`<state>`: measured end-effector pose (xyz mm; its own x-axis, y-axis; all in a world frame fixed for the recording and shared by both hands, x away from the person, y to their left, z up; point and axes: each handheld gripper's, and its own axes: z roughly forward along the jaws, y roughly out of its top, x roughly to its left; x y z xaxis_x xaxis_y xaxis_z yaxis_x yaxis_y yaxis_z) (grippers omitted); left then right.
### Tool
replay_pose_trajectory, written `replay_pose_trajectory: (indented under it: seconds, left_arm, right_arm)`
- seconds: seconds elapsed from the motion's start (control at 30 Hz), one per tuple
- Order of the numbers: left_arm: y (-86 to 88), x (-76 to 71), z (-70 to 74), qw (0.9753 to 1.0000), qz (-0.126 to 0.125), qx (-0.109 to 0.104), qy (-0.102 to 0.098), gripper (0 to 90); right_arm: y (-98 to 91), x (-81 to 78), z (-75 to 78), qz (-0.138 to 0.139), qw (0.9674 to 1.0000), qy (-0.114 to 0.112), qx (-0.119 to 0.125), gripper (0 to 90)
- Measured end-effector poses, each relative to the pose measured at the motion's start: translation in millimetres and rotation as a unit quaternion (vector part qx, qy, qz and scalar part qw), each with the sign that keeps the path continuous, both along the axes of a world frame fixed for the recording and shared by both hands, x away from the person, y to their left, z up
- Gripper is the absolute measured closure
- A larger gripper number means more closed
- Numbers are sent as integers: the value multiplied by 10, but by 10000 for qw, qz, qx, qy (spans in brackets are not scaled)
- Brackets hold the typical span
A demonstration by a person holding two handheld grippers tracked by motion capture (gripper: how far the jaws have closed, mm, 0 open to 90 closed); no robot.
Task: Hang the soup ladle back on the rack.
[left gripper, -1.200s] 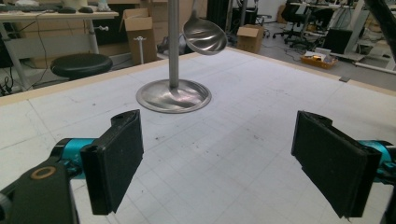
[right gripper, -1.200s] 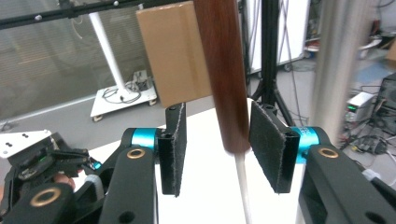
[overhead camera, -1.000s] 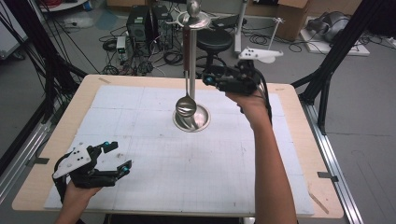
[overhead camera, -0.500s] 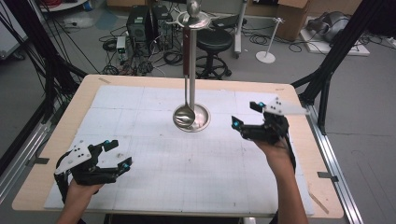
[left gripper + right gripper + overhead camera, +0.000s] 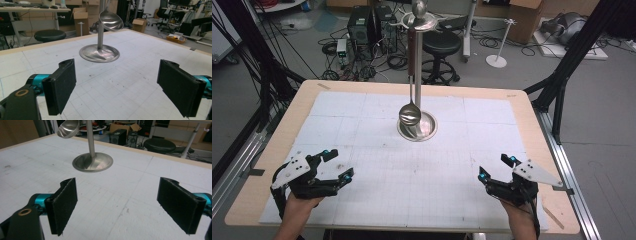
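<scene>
Steel stand (image 5: pixel 417 126) mid-table; both grippers near front edge.

We note that the stand (image 5: pixel 100 27) and the ladle (image 5: pixel 111 21) hung on it are cut off by the top edge in both gripper views (hook and handle unseen), and both forearms leave the high view's bottom edge.

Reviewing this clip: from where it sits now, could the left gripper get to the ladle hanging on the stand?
Probably yes. The left gripper is open near the table's front edge, and only bare white mat lies between it and the ladle hanging over the stand's base. Nothing blocks the way.
</scene>
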<state>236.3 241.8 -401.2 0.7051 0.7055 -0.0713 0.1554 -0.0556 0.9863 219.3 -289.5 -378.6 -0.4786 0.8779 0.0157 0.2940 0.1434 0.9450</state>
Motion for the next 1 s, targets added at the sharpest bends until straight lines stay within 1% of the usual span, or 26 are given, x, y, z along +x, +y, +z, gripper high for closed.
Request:
replay_pose_trajectory:
  seconds: [0.07, 0.13, 0.17, 0.27, 0.37, 0.47, 0.63, 1.0]
  left_arm:
    - [-4, -18, 2, 10000, -12, -1, -14, 162]
    - [-6, -42, 4, 10000, -29, 20, -46, 162]
    - [-7, -51, 5, 10000, -33, 28, -45, 162]
    - [-9, -93, 9, 10000, -28, 35, -84, 163]
    - [-7, -125, 17, 9999, -42, 42, -115, 164]
    - [-10, -138, 17, 9999, -38, 34, -108, 164]
    - [-12, -138, 14, 9999, -29, 56, -103, 164]
    - [9, -141, 14, 9999, 30, 34, -101, 164]
  right_arm:
    - [-11, -86, -4, -83, 9999, -50, 62, 159]
    - [-15, -168, -5, -154, 9999, -40, -15, 159]
    - [-23, -198, -7, -151, 9999, -62, -29, 159]
    - [-51, -260, -23, -153, 9998, -105, 39, 159]
    - [-68, -254, -28, -248, 9996, -58, 126, 159]
    - [-63, -256, -40, -225, 9997, -71, 90, 159]
    - [-59, -239, -50, -214, 9997, -13, 123, 159]
    - [-74, -227, -50, -205, 9997, -44, 135, 159]
